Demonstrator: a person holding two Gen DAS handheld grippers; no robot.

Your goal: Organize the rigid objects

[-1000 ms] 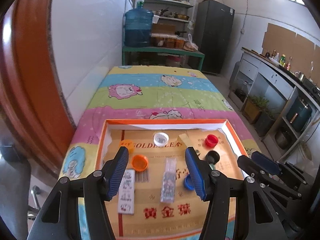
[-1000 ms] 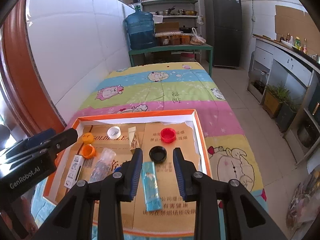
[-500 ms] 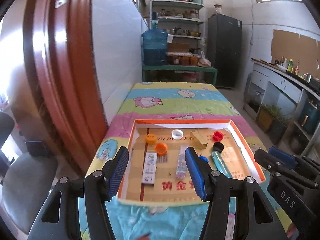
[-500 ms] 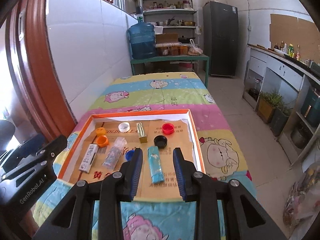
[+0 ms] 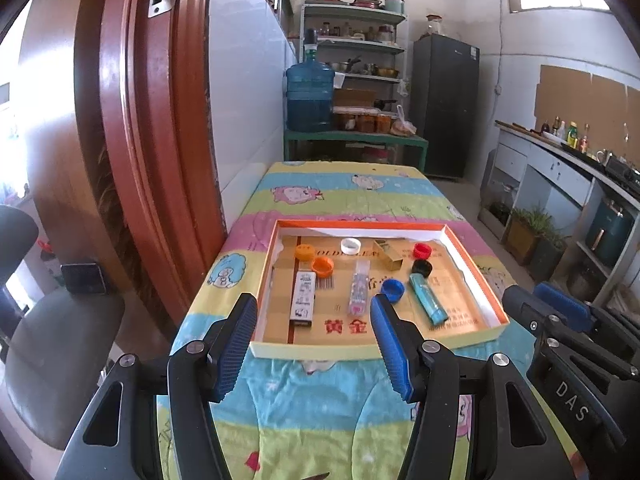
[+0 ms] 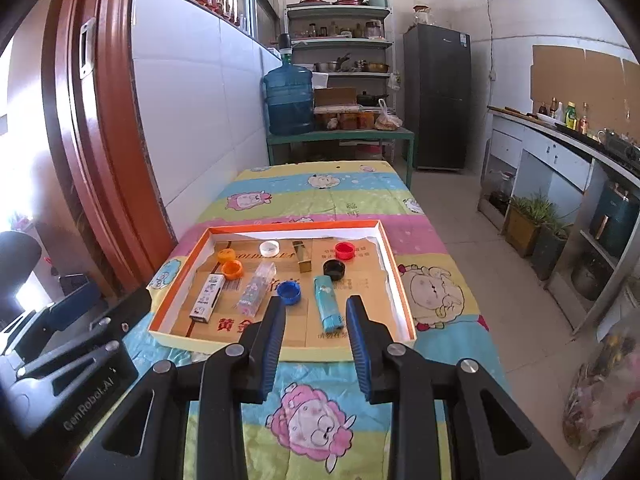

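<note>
An orange-rimmed shallow box (image 5: 276,240) (image 6: 394,268) lies on the cartoon-print tablecloth. In it lie two orange caps (image 5: 323,267) (image 6: 232,269), a white cap (image 5: 351,245) (image 6: 269,247), a red cap (image 5: 421,250) (image 6: 344,250), a black cap (image 5: 422,267) (image 6: 334,269), a blue cap (image 5: 392,289) (image 6: 289,291), a white lighter (image 5: 303,298) (image 6: 206,300), a clear tube (image 5: 359,293) (image 6: 255,288), a gold box (image 5: 386,254) (image 6: 303,256) and a teal lighter (image 5: 428,298) (image 6: 327,300). My left gripper (image 5: 314,348) and right gripper (image 6: 314,346) are both open and empty, held back from the box's near edge.
A white tiled wall and red door frame (image 5: 132,120) run along the left of the table. A grey chair (image 5: 48,340) stands at the left. Far behind are a blue water jug (image 5: 310,96), shelves and a dark fridge (image 5: 444,108). A counter (image 6: 560,152) lines the right.
Both grippers have drawn back and up from over the box, so the whole box now shows in front of them. The objects in the box have not moved.
</note>
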